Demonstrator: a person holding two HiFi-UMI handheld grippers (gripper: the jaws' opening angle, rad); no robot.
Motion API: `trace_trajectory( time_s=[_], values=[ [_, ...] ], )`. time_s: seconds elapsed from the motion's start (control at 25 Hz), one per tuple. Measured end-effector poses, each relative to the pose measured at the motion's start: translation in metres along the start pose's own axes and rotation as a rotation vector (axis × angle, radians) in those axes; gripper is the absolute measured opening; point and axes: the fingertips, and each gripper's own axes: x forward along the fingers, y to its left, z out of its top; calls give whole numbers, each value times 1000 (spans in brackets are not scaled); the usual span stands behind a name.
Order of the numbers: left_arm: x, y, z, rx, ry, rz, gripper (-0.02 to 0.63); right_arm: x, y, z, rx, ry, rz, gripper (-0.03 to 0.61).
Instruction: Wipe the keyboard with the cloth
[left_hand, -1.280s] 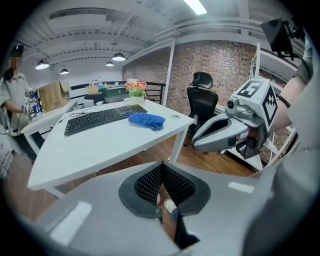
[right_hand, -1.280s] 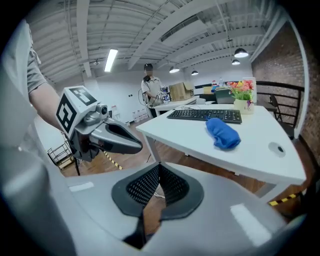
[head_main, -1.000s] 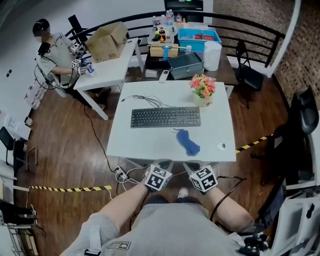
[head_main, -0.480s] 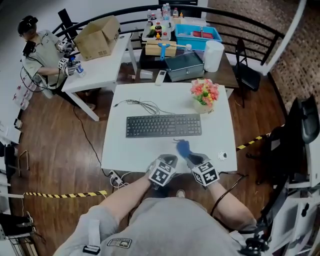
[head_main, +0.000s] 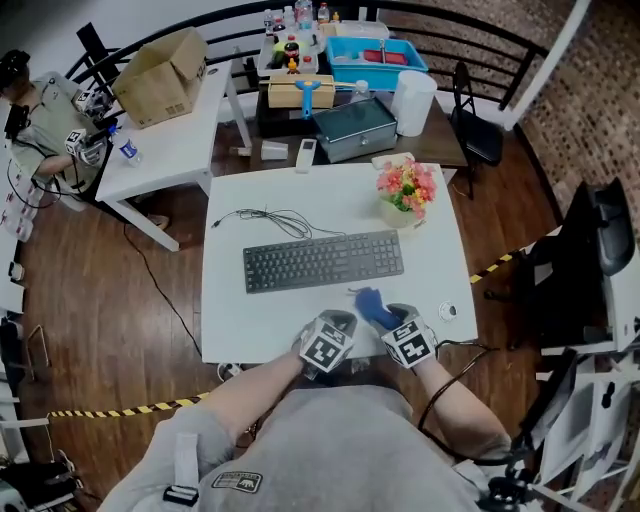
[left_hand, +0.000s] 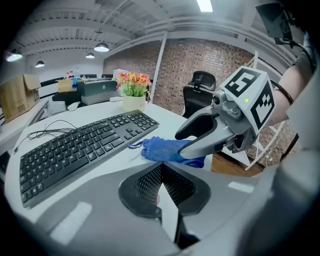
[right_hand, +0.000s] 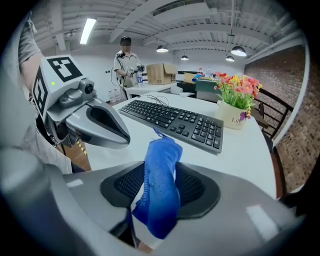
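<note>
Right gripper view: the right claw (right_hand: 161, 176) has just opened wide, with the cloth (right_hand: 162, 150) between its jaws, its long end toward the keyboard (right_hand: 175, 119) ahead. The left claw (left_hand: 161, 181) is closed.

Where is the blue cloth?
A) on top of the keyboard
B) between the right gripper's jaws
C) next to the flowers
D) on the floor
B: the blue cloth lies on the table between the jaws of the right gripper, which have just been opening, short of the keyboard.
</note>
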Motion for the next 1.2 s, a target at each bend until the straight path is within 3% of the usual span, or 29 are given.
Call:
trace_trajectory(
  time_s=[0.24,0.32,0.48,0.68,0.88,1.2],
  values=[
    [16,-3,-1,4,44,-11,-6,17,1,-14,-94,96,49,193],
    [19,-3,-1,4,49,-10,-6,18,1,-14,-106,95,51,128],
    [19,11,5,-32,32,28,-6,21,1,4,-124,46,84,117],
    [5,39,16,-74,-13,98,-6,23,5,48,-180,-13,101,115],
    [-30,92,22,-151,-85,224,-6,46,22,108,-287,-71,145,114],
    [-110,190,-6,-265,-140,440,-6,103,84,201,-402,-103,231,112]
  ],
)
